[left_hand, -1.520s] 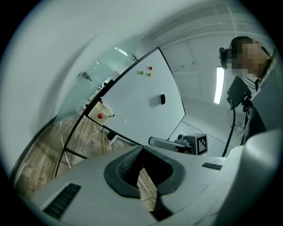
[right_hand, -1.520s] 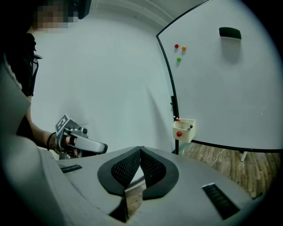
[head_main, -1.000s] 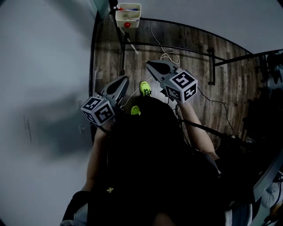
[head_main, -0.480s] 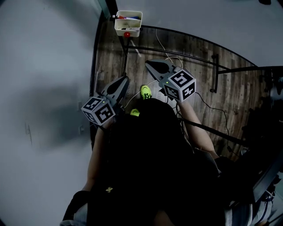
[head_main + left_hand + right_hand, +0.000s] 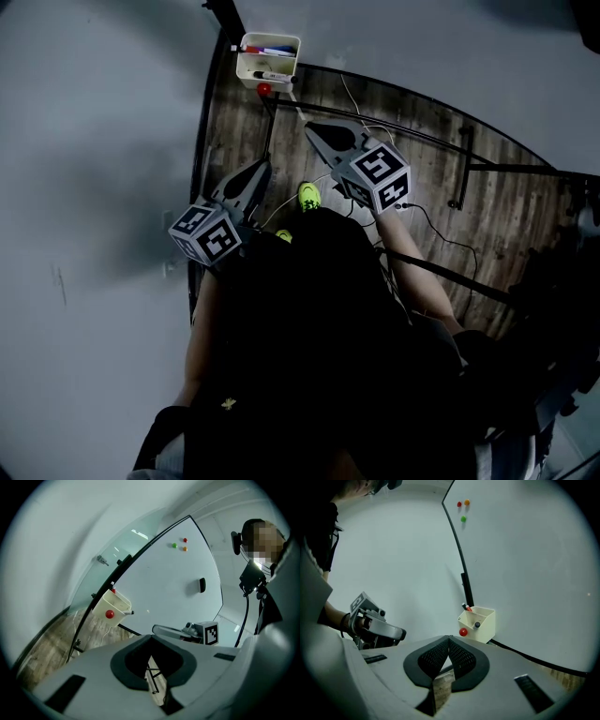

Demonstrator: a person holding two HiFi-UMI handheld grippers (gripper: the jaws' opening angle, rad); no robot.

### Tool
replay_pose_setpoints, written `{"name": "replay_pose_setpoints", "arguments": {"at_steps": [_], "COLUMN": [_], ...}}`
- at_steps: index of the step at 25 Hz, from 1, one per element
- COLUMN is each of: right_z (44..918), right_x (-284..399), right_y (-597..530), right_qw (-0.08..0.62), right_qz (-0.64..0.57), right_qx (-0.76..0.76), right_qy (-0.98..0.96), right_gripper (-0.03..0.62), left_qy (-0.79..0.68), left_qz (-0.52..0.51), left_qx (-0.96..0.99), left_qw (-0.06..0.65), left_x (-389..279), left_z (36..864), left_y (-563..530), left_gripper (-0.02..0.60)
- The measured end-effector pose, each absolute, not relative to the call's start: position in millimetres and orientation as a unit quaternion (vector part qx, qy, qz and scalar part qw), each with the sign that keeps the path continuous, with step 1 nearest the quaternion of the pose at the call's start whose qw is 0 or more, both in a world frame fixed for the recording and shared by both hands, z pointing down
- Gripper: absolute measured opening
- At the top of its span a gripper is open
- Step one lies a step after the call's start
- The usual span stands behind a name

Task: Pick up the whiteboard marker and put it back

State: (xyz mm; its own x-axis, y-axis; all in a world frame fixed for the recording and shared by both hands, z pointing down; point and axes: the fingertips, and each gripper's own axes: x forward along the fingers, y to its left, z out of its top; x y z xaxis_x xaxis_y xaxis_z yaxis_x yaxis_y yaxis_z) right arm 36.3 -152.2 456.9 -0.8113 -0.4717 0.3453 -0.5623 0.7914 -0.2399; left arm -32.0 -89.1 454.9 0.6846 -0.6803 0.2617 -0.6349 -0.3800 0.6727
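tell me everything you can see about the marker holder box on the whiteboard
The marker holder is a small cream box, plastic by its look, open at the top, upright. It hangs at the lower corner of the whiteboard, against its dark frame. A round red magnet, as it seems, sits on its outer wall. Markers rest inside; red, blue and black ones show in the head view.
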Motion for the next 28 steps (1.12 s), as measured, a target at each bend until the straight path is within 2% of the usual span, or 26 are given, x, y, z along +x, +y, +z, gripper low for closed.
{"name": "replay_pose_setpoints", "arguments": {"at_steps": [5,20,25,28], "right_z": [461.7,468.9,474.2,473.3], "right_x": [38.2,29.4,23.7,21.6], "right_y": [-174.3,-209.0,-218.0,-223.4], "right_qw": [0.134,0.151,0.171,0.175], "right_qz": [0.158,0.137,0.125,0.119], "right_qx": [0.264,0.265,0.284,0.293], "right_qy": [-0.942,-0.942,-0.935,-0.932], "right_gripper": [0.003,0.128,0.188,0.190], "left_qy": [-0.418,-0.427,-0.408,-0.397], "left_qz": [-0.048,-0.049,-0.039,-0.038], "left_qx": [0.819,0.814,0.824,0.828], "left_qw": [0.391,0.390,0.392,0.394], "left_x": [-28.4,-38.0,-48.4,-52.6], "left_z": [451.5,456.8,467.1,463.3], "left_y": [-105.3,-127.8,-134.0,-146.3], "left_gripper": [0.032,0.032,0.032,0.032]}}
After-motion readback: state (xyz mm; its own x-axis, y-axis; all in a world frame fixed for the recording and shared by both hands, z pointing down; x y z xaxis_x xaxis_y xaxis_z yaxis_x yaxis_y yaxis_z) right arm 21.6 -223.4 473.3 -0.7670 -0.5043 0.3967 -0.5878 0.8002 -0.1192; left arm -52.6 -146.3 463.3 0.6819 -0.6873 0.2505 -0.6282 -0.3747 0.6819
